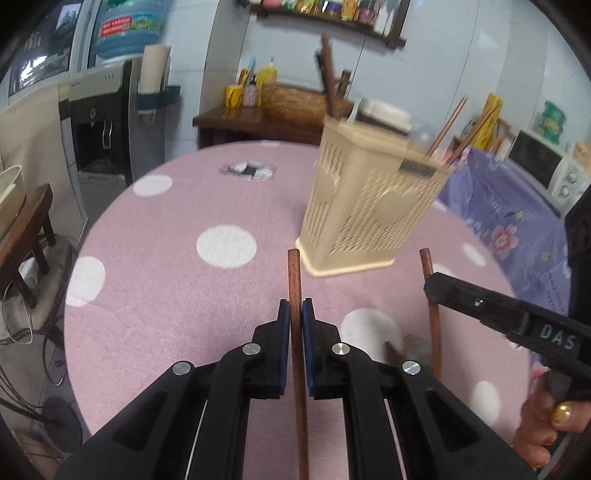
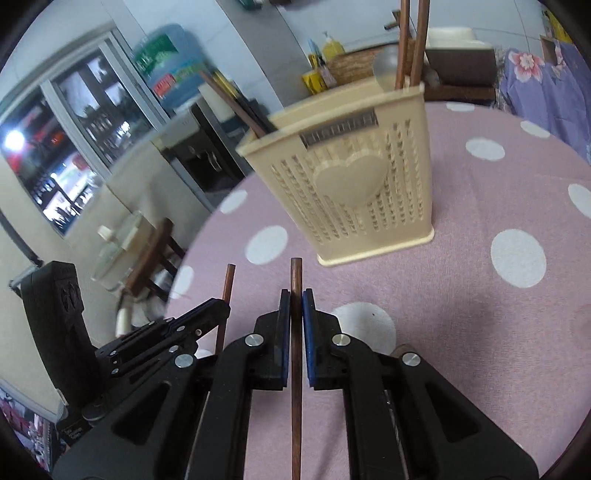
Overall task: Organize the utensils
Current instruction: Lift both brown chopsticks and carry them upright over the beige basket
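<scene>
Pale walls, water dispenser point(image 1: 99, 122), wooden wall shelf point(image 1: 332, 18), microwave point(image 1: 543, 162).

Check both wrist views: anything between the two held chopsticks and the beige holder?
Nothing visible. The left gripper and right gripper each clamp a chopstick. Only bare tablecloth lies before the holder, which already holds utensils.

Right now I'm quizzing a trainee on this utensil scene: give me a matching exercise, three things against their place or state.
Things:
1. left gripper
2. beige holder
3. water bottle

States:
A. stands on the dotted pink cloth with chopsticks in it
B. sits atop the dispenser in the background
C. shut on a brown chopstick

Pairs: 1-C, 2-A, 3-B
</scene>
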{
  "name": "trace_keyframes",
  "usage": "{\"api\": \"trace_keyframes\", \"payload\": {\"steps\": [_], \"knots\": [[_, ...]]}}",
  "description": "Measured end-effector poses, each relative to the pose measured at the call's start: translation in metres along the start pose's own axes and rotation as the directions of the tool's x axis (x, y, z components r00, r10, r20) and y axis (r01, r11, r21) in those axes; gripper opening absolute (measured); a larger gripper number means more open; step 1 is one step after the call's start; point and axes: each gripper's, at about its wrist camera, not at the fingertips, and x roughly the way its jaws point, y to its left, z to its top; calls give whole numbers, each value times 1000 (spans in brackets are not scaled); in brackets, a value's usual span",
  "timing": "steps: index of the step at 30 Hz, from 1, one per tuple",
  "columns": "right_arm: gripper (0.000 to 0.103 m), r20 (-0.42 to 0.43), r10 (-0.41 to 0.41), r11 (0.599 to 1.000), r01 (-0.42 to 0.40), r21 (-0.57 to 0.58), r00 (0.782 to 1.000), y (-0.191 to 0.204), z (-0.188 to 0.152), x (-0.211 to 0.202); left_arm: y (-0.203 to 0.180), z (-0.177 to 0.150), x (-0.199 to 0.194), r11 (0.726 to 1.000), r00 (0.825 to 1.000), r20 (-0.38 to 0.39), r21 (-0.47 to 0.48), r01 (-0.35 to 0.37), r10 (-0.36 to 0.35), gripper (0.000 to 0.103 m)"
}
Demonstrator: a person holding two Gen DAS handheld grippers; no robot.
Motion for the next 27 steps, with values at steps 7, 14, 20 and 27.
{"api": "trace_keyframes", "payload": {"steps": [7, 14, 20, 27], "knots": [[7, 178, 49, 995, -33, -89, 983, 22, 11, -70, -15, 16, -66, 999, 984, 171, 26, 44, -48, 8], [7, 231, 39, 990, -7, -138, 972, 32, 25, -91, -26, 25, -77, 998, 970, 239, 38, 43, -51, 8], [7, 248, 7, 985, 36, -166, 969, 37, 34, -87, -28, 29, -75, 998, 968, 246, 36, 41, -49, 8], [7, 254, -22, 978, 73, -195, 967, 39, 38, -87, -27, 35, -80, 998, 962, 266, 30, 47, -53, 8]]}}
